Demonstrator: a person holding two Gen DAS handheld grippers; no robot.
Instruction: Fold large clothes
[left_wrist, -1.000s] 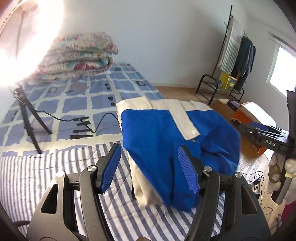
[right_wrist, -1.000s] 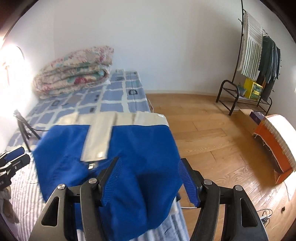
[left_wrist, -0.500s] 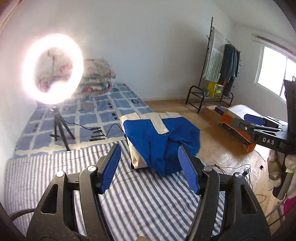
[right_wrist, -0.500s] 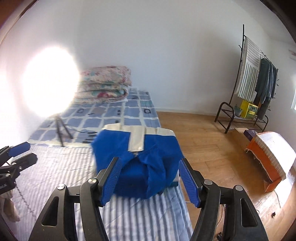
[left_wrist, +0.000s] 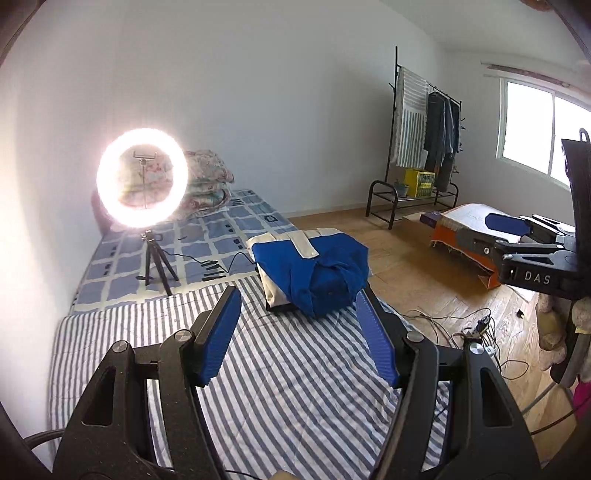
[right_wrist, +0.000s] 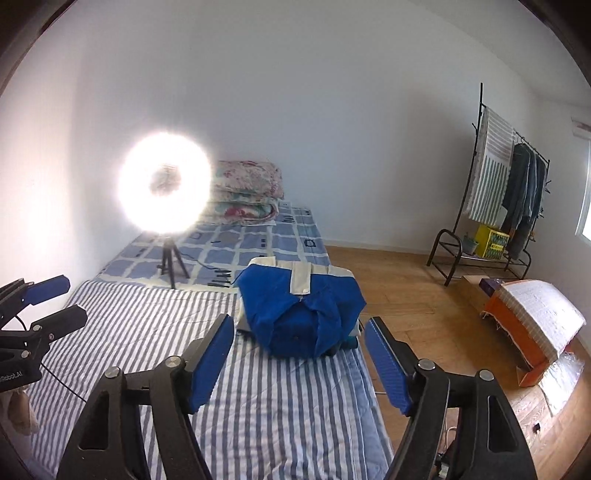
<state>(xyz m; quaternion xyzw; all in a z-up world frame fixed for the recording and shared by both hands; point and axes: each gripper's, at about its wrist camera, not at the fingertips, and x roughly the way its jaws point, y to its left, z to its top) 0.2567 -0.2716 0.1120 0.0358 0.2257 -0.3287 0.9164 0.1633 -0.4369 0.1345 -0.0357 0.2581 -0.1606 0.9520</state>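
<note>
Both of our grippers hang above the bed (left_wrist: 147, 332) with nothing in them: the left gripper (left_wrist: 301, 325) has its jaws spread wide, and the right gripper (right_wrist: 301, 354) likewise, each pair of blue pads well apart from any cloth. We see the garment (right_wrist: 295, 314), blue with cream trim, lying in a compact bundle on the far part of the striped sheet (right_wrist: 277, 398), near the bed's floor-side edge and just short of the checked sheet (right_wrist: 258, 251). A cream band crosses its far edge and a cream strap lies over the top. We judge the folding of this piece largely done: it is gathered into one squarish packet, and neither gripper touches it. The near half looks puffy and rumpled rather than flat, so a smoothing press or one last tuck may be left. We see no other loose clothes on the bed waiting to be folded; a ring light (left_wrist: 142, 184) stands on the checked sheet, and folded quilts (right_wrist: 247, 192) lie beyond it.
</note>
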